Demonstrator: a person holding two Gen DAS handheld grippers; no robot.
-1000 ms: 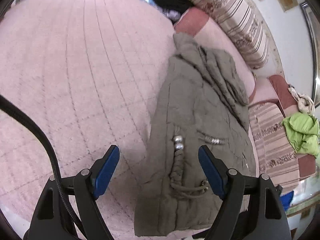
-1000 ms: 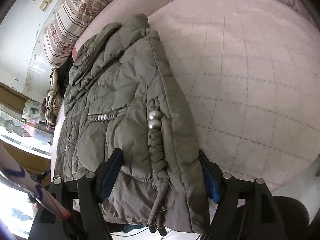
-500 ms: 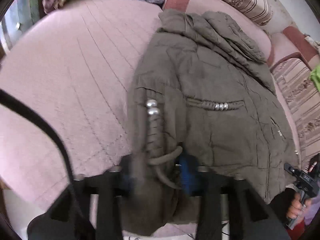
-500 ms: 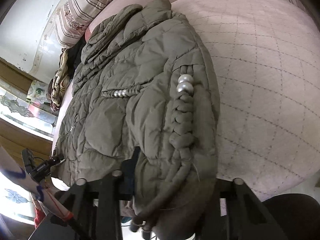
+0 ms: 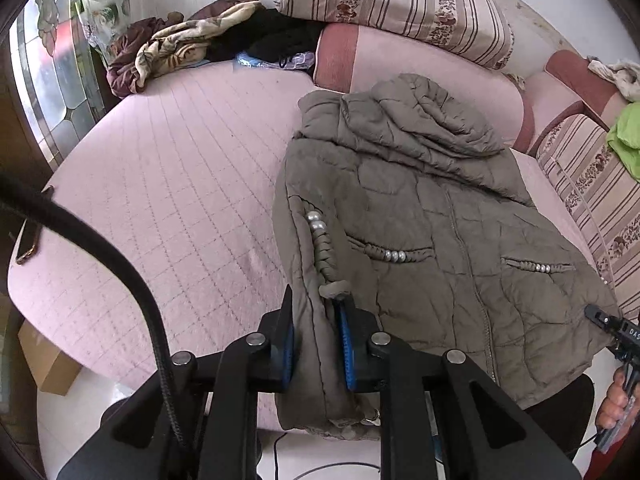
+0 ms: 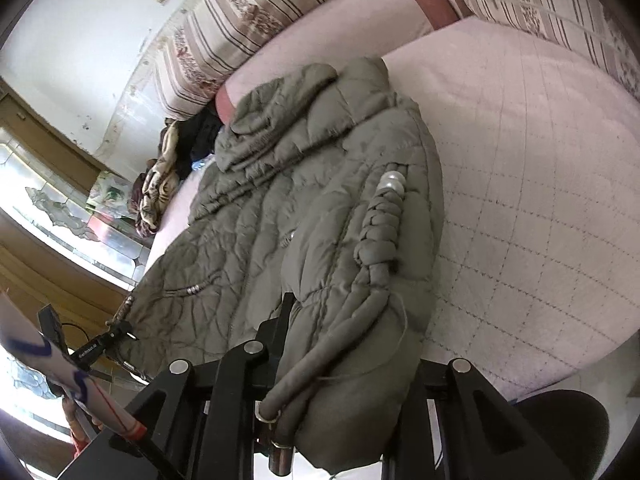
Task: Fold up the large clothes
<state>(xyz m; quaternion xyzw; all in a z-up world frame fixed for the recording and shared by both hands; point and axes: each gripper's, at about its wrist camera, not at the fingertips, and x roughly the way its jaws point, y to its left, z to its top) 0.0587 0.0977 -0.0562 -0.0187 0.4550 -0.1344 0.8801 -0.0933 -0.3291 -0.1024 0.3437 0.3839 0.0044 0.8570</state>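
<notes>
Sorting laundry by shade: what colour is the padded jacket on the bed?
Olive-grey jacket, clearest in the left wrist view.

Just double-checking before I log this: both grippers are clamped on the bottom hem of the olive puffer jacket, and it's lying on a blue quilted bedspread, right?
Not quite: the quilted bedspread is pale pink, not blue, as the left wrist view shows. The rest stands: the left gripper and the right gripper, whose jaws have just been closing, are both clamped on the bottom hem of the olive puffer jacket.

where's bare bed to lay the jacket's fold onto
Bare pink quilt lies open between the olive padded jacket and the window-side edge. The head end is crowded: crumpled clothes, striped pillow. A striped cushion hems the jacket's other side.
</notes>
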